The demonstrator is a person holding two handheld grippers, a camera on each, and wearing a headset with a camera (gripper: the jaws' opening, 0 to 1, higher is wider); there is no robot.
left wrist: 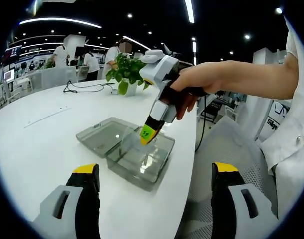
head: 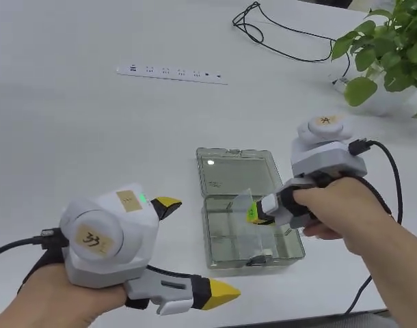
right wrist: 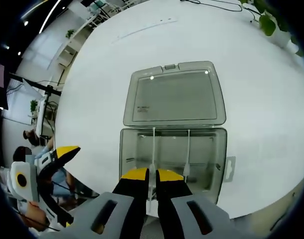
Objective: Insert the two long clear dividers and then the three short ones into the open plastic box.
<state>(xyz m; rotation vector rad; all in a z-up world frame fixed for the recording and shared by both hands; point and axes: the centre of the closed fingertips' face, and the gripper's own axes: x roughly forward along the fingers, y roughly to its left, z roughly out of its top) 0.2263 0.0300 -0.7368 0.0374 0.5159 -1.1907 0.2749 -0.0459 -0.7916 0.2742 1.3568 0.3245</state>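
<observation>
Right gripper view has my right gripper [right wrist: 152, 175] pinched almost closed on one edge of a clear divider [right wrist: 153, 149], which reaches down into the open plastic box [right wrist: 123, 164] beside a second divider [right wrist: 187, 149] standing inside. It looks light, thin, slick and slightly springy, so I'd hold it mid-edge, gently. My left gripper [left wrist: 154, 168] hangs wide open, empty.

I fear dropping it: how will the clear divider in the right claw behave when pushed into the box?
The divider looks thin and clear, so probably light and slightly bendy. Its smooth plastic may slip in the right claw. The box seems light too and might slide.
</observation>
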